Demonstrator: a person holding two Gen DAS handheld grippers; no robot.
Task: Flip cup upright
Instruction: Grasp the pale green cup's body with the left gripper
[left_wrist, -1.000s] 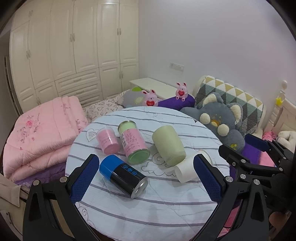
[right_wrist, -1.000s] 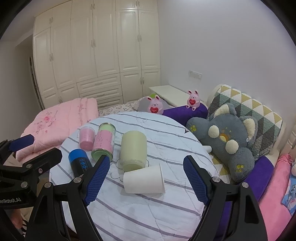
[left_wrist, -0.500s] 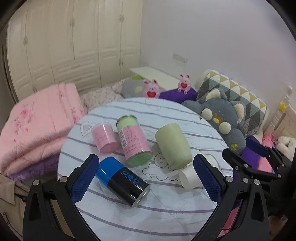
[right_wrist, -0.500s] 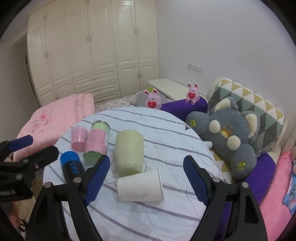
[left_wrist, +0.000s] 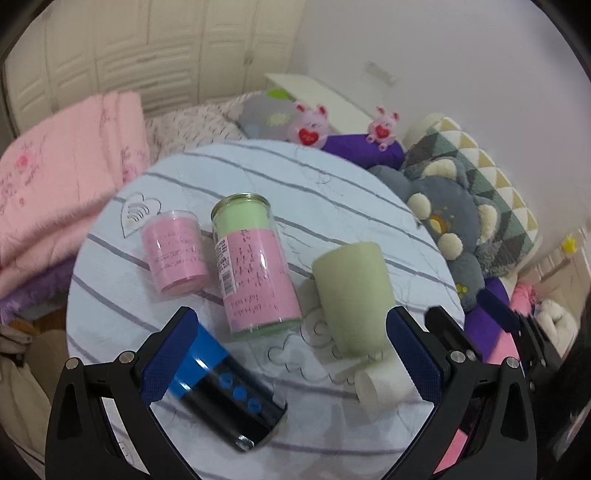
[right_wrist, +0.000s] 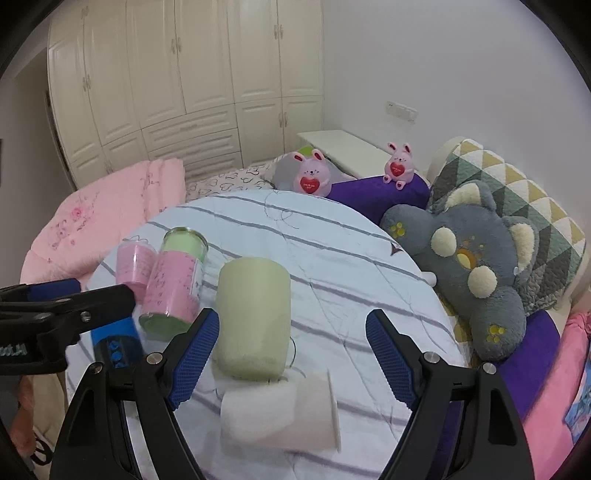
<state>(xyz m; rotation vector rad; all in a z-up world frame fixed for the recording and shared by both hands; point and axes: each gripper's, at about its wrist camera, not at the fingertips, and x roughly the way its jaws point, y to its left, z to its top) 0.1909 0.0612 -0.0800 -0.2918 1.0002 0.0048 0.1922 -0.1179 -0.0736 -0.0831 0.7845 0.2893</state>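
A white cup (right_wrist: 280, 415) lies on its side on the round striped table (right_wrist: 332, 258), mouth to the right; in the left wrist view (left_wrist: 384, 384) only part of it shows. A pale green cup (right_wrist: 255, 317) (left_wrist: 352, 299) lies on its side just beyond it. My right gripper (right_wrist: 291, 354) is open above the white cup, its fingers apart on either side. My left gripper (left_wrist: 291, 358) is open over the near table, with a blue-capped black bottle (left_wrist: 225, 395) by its left finger.
A tall pink-and-green jar (left_wrist: 255, 266) and a small pink cup (left_wrist: 175, 254) lie at the table's left. A grey plush bear (right_wrist: 476, 273) and a patterned pillow (right_wrist: 517, 192) sit right of the table. A folded pink blanket (right_wrist: 99, 221) lies left.
Both grippers have moved forward and down toward the table. The cups and jars look larger and nearer. Nothing on the table has moved.
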